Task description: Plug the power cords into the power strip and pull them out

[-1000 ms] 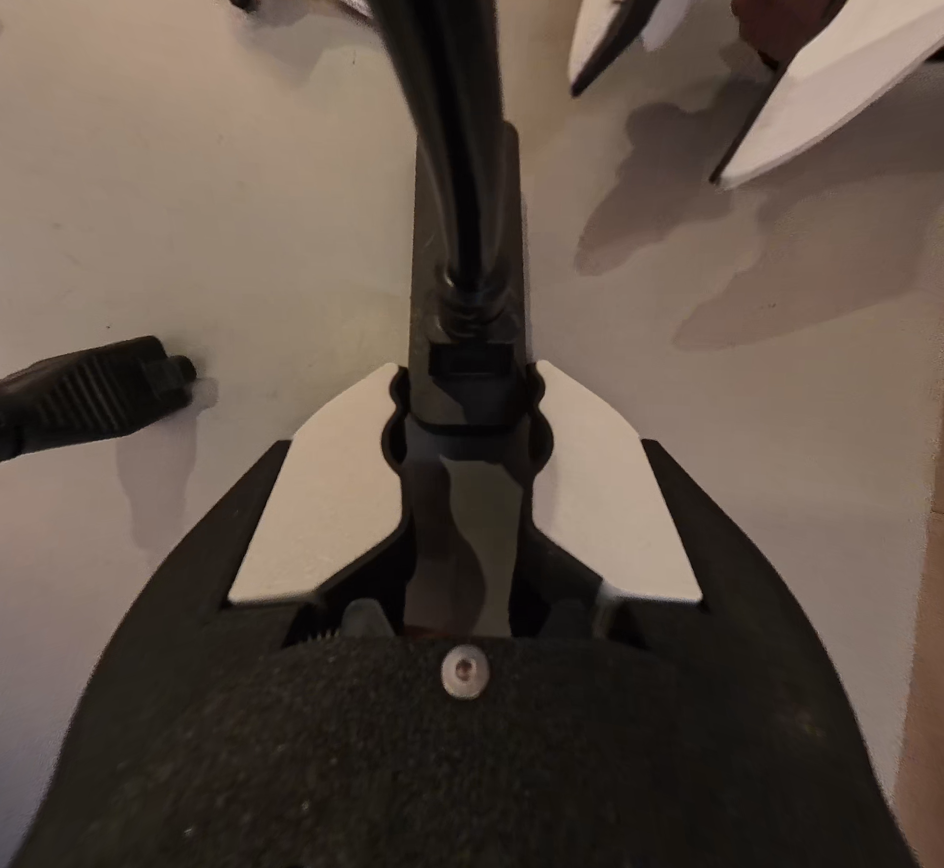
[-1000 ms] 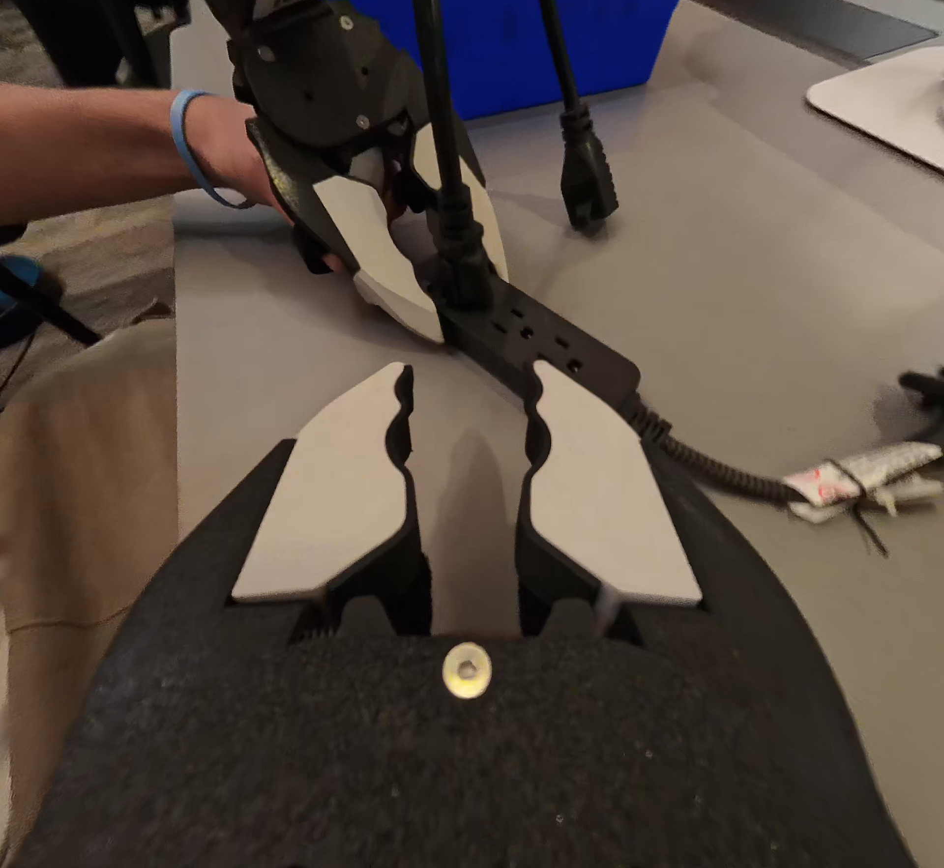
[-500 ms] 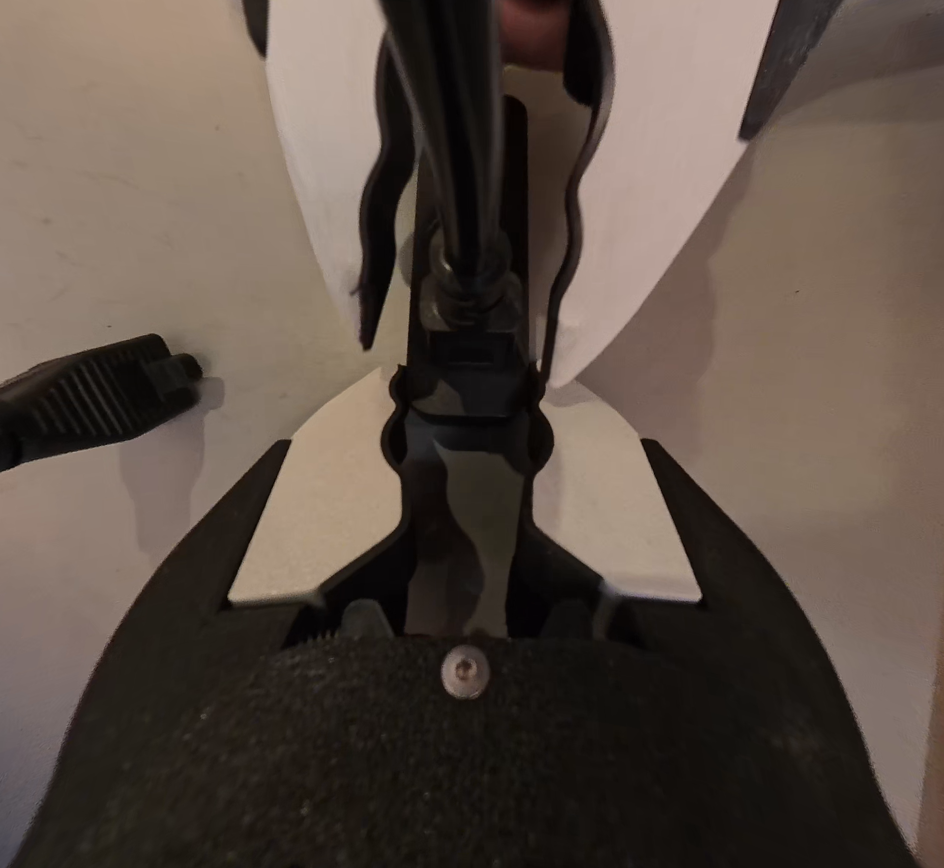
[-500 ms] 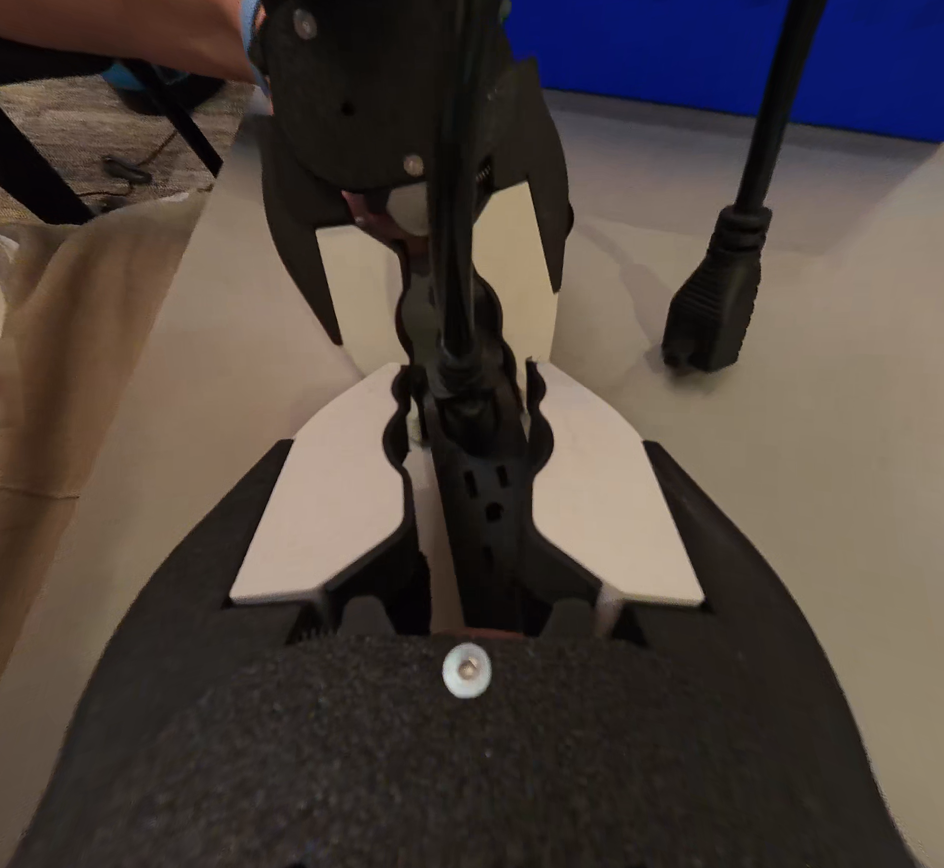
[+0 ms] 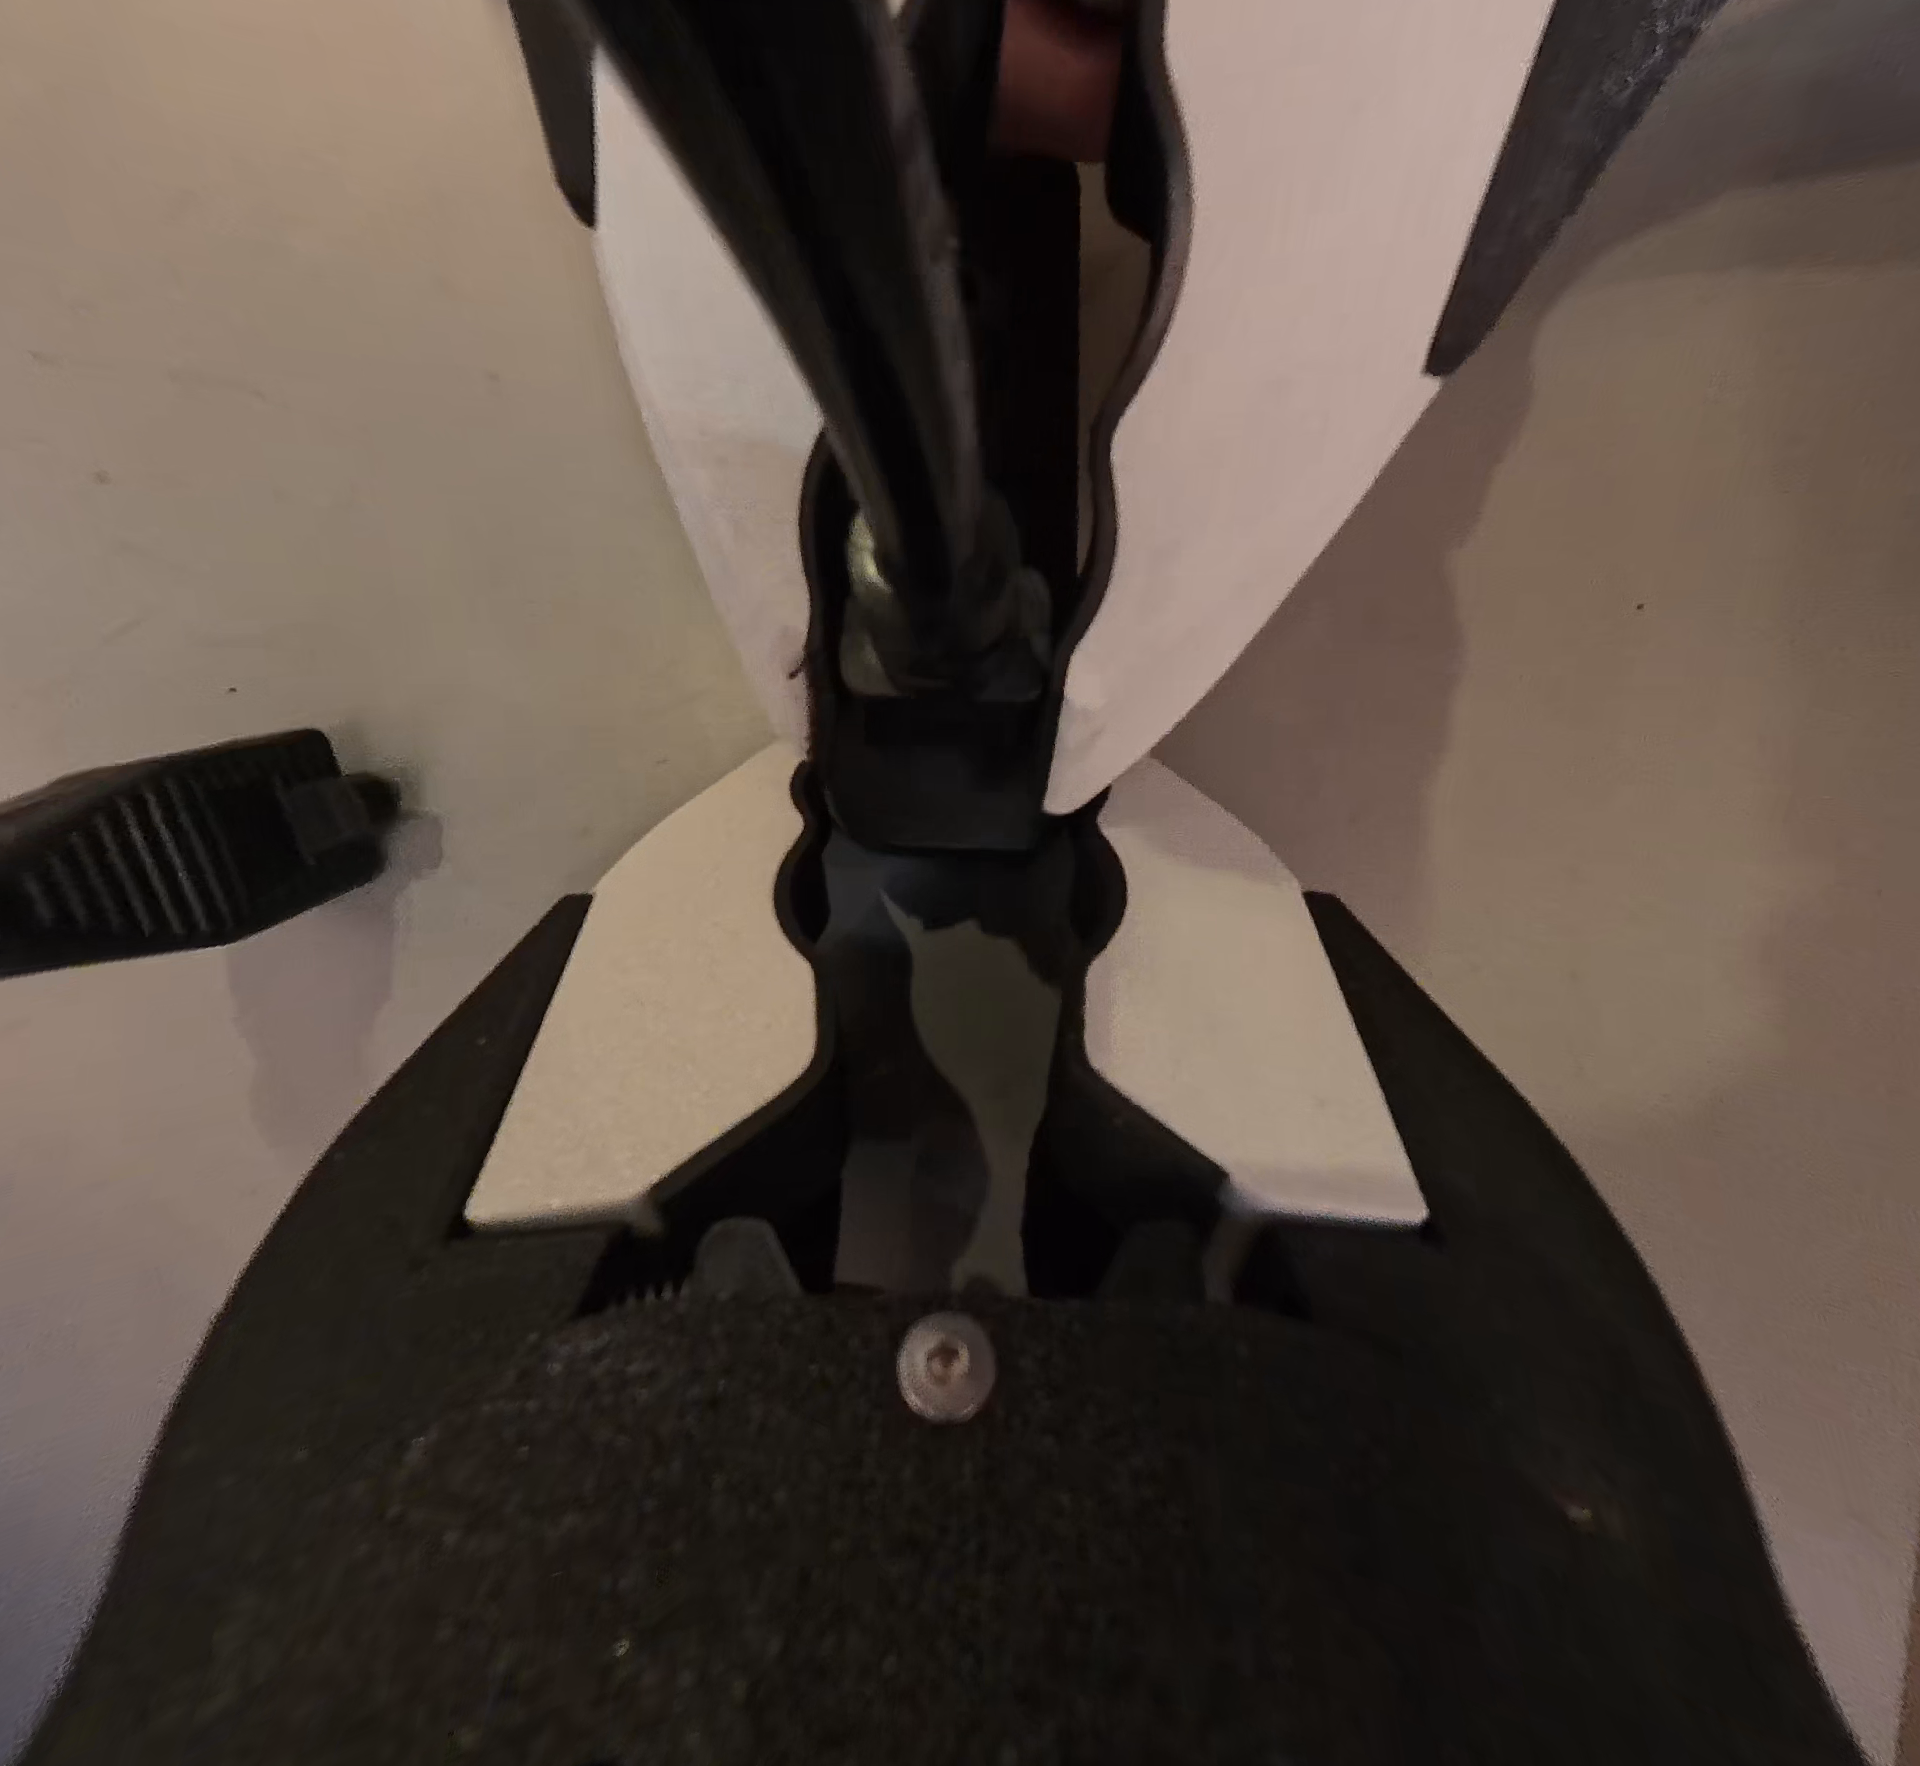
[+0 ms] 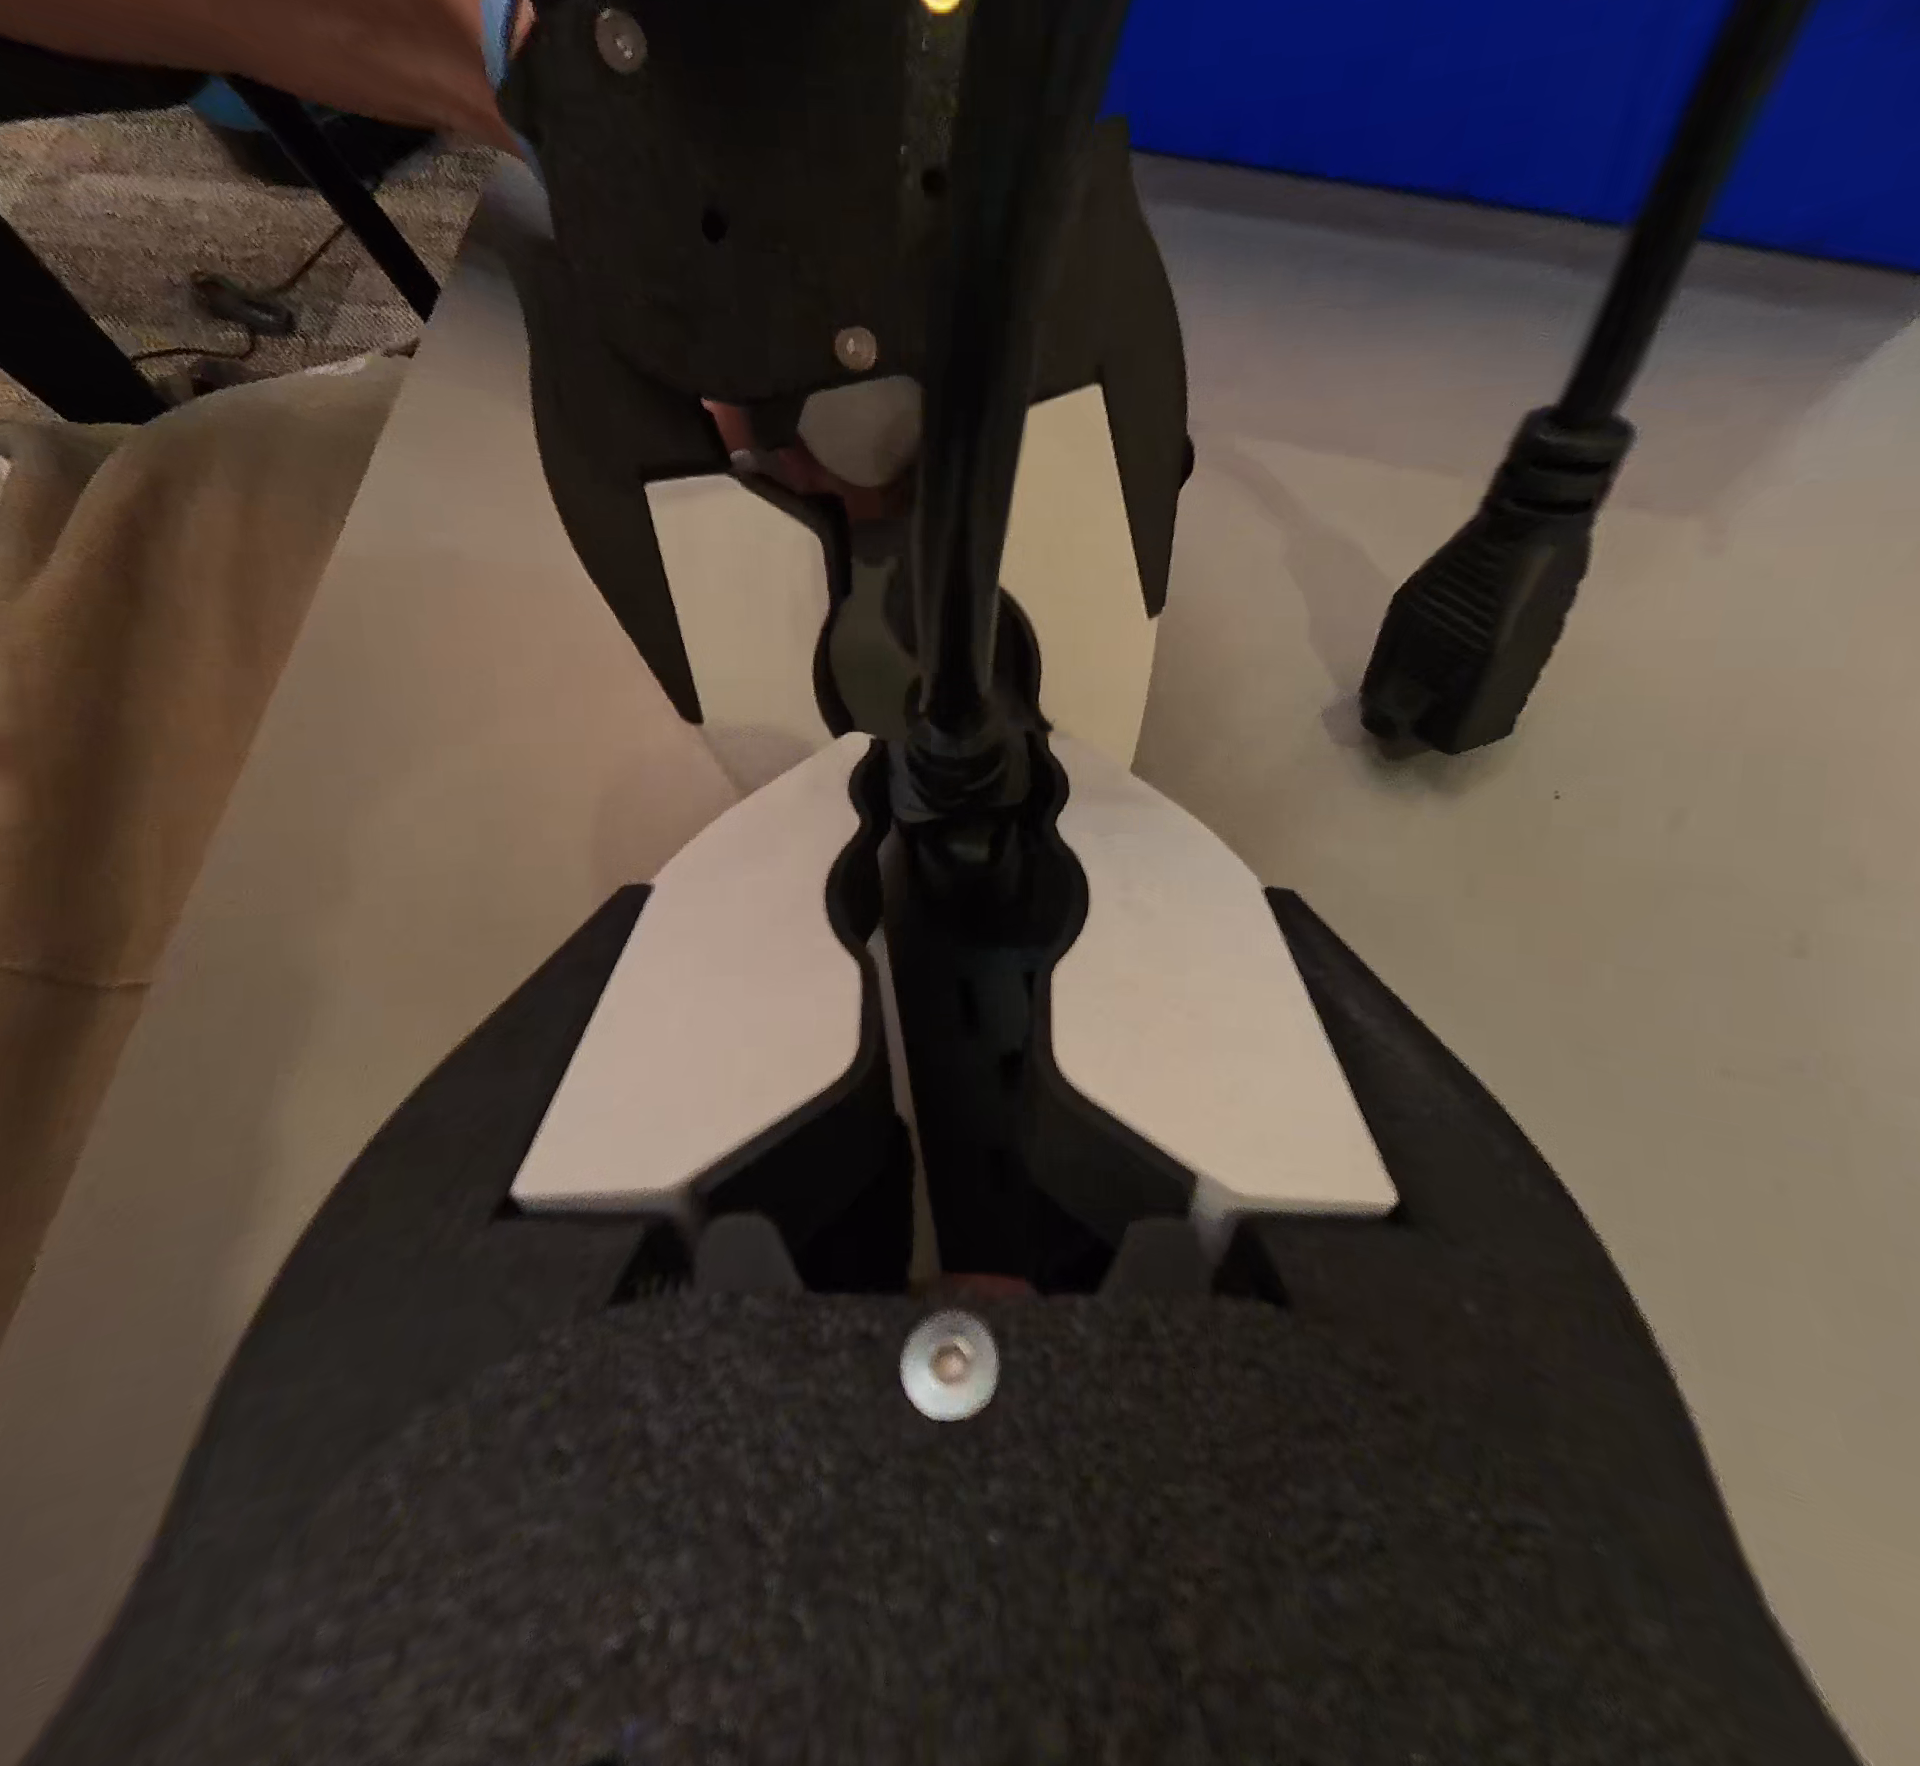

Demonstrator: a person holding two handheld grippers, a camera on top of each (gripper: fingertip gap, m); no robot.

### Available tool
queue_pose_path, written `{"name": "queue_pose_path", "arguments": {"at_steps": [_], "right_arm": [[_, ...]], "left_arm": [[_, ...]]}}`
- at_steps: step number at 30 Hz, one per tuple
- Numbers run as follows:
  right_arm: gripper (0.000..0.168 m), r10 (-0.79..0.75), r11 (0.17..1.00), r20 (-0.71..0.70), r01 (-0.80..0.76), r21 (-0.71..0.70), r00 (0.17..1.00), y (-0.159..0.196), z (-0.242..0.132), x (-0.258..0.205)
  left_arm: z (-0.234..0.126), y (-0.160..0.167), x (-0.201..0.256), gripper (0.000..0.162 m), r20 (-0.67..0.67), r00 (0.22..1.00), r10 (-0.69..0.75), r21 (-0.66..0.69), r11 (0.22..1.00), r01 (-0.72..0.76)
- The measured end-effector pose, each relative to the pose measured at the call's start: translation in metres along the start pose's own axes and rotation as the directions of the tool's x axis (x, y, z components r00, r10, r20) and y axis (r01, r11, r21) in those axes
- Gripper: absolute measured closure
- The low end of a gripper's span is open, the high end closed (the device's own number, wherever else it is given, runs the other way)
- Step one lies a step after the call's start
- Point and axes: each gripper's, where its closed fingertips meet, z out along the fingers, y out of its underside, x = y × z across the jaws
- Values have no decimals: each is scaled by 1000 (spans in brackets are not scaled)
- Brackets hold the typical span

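While the strip [image 6: 971, 1010] lies on the surface [image 6: 1558, 937], clamped by the left hand-held gripper [image 5: 935, 843], the right hand-held gripper [image 6: 961, 823] grips its seated plug [image 6: 961, 781]; pulling out seems next, needing a straight lift. A spare plug [image 6: 1475, 594] rests right of the strip.

black power strip [image 6: 961, 1010], blue bin [image 6: 1455, 2]
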Motion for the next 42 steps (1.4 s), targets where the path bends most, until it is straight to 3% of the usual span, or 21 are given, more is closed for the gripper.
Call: {"name": "queue_pose_path", "arguments": {"at_steps": [13, 22, 28, 34, 42], "right_arm": [[143, 23, 999, 1, -23, -32, 1000, 7, -7, 1], [142, 66, 997, 2, -66, 35, 998, 6, -7, 3], [142, 91, 994, 24, -92, 56, 996, 7, -8, 1], [142, 101, 994, 19, -102, 49, 995, 6, -6, 0], [149, 132, 991, 11, -132, 29, 991, 13, -21, 2]], "left_arm": [[3, -3, 0, 118, -5, 1000, 13, 6, 1000, -13], [3, -3, -2, 118, 5, 1000, 9, 1, 1000, -9], [-20, -21, 6, 122, -53, 996, -77, 183, 979, 85], [-4, -7, 0, 119, 33, 999, 1, 57, 998, -3], [-4, -4, -2, 119, 35, 999, 16, 46, 999, -17]]}}
